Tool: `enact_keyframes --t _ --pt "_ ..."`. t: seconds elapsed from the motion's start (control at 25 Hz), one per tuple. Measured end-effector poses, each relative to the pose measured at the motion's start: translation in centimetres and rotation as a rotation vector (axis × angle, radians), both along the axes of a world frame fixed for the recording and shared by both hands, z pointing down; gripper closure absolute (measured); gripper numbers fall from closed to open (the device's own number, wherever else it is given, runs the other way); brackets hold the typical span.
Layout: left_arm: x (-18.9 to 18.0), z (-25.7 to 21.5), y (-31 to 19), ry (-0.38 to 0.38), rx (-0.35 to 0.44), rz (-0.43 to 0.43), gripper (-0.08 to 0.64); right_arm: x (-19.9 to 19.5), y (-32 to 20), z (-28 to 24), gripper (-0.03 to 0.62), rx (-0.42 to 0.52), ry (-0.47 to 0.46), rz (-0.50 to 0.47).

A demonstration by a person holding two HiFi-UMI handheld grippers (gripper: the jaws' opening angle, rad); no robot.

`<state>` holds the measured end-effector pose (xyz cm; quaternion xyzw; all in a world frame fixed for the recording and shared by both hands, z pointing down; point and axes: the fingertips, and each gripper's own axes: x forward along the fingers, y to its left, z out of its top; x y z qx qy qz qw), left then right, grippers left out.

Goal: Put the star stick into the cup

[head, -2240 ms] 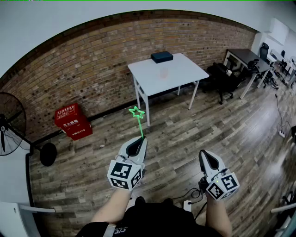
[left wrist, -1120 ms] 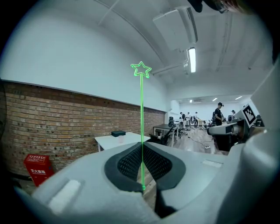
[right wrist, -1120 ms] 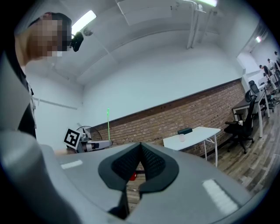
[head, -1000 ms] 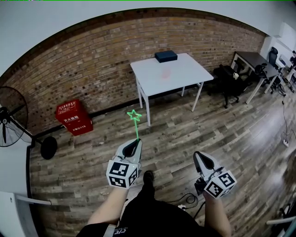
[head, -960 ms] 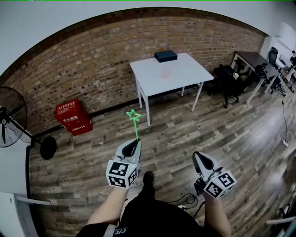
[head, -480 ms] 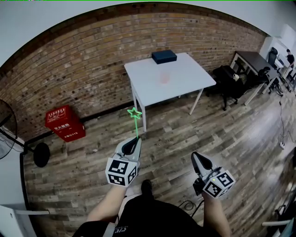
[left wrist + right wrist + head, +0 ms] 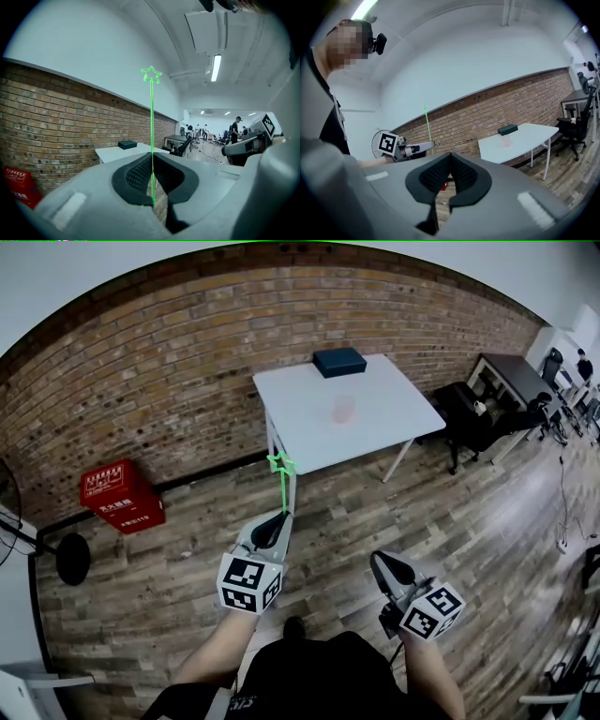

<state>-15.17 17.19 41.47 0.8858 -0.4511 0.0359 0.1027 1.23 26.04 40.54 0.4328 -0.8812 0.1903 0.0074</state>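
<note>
The left gripper [image 7: 280,517] is clenching the lower end of the thin green star stick [image 7: 282,486]. The stick is standing upright out of the closed jaws, star on top, in the air over the wooden floor [image 7: 487,521] and well short of the white table [image 7: 398,418]. The pale pink cup [image 7: 344,409] is sitting near the middle of that table, and a dark box [image 7: 339,361] is lying at its far edge. The right gripper [image 7: 379,561] is hovering alongside, jaws pressed together on nothing

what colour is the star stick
The star stick is bright green, clearest in the left gripper view.
</note>
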Motion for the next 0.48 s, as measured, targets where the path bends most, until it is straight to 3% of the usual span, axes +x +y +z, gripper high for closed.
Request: enact_keyframes --t 0.48 --pt "-2.4 2.8 -7.1 -0.033 -0.056 -0.086 0.549 -4.3 -9.0 3.5 0.592 -0.078 -0.063 -0.164"
